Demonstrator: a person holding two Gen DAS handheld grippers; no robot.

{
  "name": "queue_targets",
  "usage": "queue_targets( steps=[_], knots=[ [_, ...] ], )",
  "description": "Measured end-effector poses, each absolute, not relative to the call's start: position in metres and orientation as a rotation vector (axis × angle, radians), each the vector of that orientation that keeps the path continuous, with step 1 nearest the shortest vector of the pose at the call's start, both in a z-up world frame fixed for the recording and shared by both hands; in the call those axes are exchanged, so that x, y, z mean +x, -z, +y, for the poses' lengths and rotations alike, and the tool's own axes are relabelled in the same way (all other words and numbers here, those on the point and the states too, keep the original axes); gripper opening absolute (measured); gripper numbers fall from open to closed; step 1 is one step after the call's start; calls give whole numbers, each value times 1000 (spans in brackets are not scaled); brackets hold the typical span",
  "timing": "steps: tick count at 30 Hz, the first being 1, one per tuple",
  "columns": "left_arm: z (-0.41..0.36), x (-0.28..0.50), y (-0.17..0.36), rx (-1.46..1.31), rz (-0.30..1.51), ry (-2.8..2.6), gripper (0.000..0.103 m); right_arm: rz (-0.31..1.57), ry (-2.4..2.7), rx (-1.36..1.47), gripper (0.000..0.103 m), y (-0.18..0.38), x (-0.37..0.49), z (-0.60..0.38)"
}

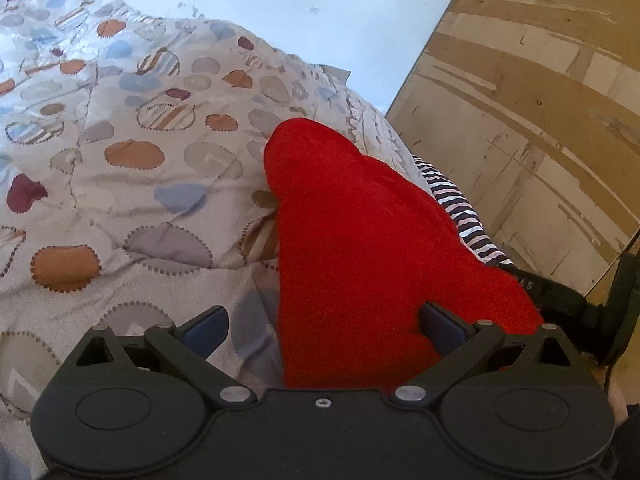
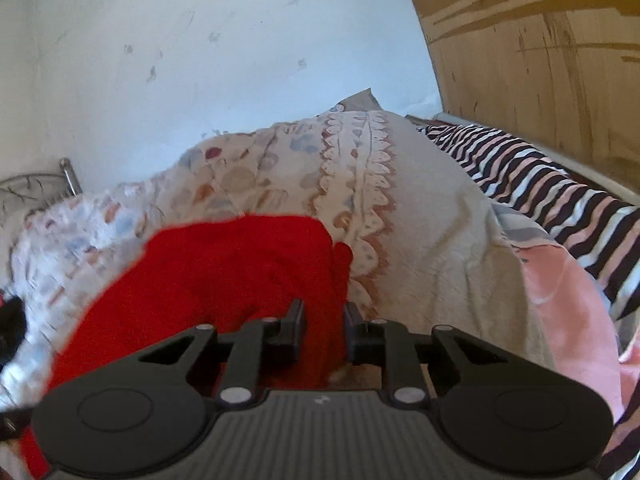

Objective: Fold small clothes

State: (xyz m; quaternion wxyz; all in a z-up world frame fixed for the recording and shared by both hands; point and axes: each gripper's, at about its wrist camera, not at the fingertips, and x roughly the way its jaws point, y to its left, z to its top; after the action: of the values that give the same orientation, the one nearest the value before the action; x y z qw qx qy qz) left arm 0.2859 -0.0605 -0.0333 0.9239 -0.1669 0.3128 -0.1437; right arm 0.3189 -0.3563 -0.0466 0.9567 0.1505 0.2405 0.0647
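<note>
Right gripper (image 2: pixel 323 330) pinches red garment (image 2: pixel 224 276), whose lower edge is hidden.

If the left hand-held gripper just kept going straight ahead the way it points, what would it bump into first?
Most likely the red garment: it already lies between the open fingers of the left hand-held gripper and fills the line ahead. Past it comes the patterned quilt, though depth is hard to judge.

Bedroom: patterned quilt (image 1: pixel 120 152), striped bedding (image 2: pixel 540 176), wooden headboard (image 2: pixel 540 60).
</note>
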Motion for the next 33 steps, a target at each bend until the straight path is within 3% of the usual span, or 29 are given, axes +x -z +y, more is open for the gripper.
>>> queue_targets(
  steps=[8,14,16,19,26,33],
  knots=[
    [-63,286,27,-328,639,270,102,479,-128,350,31,49,320,-365],
    [-63,287,18,-309,633,253,102,477,-128,415,45,42,319,-377],
    [-63,287,16,-295,632,249,102,470,-123,439,62,33,322,-381],
    [-63,286,18,-305,632,249,102,471,-110,478,77,22,335,-385],
    [-62,285,19,-314,632,248,102,562,-123,378,79,24,361,-365],
    [-57,284,25,-333,630,273,102,490,-115,225,86,42,323,-348]
  ],
)
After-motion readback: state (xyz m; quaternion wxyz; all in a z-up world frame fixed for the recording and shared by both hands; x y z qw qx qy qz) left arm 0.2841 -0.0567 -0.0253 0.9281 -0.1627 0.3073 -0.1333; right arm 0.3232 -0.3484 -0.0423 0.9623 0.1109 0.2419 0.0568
